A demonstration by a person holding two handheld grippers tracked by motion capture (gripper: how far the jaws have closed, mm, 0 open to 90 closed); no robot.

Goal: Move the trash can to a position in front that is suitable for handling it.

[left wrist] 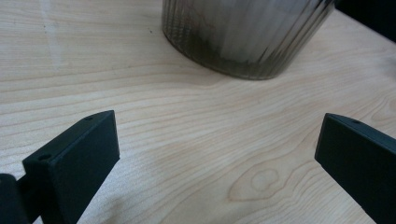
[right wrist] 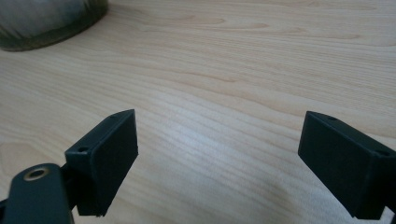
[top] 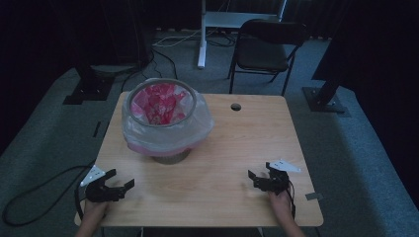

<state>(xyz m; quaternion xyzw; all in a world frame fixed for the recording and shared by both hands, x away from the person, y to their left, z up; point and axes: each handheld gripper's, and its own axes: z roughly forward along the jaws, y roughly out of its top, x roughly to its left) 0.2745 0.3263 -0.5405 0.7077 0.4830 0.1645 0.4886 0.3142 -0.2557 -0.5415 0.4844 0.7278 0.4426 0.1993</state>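
- Left gripper (top: 120, 178) rests low at the table's (top: 237, 148) near-left corner, jaws spread, gripping nothing.
- Right gripper (top: 259, 175) sits near-right, jaws likewise apart.
- Lined bin (top: 165, 118) stands back-left; bare wood lies between the grippers.

A recording studio or lab setup: a bare wooden table (top: 257, 143) stands on grey carpet (top: 356, 148), enclosed by black curtains (top: 385, 49). Stand bases (top: 326, 101) flank it left and right. A folding chair (top: 267, 49) and floor cables (top: 168, 42) lie beyond.
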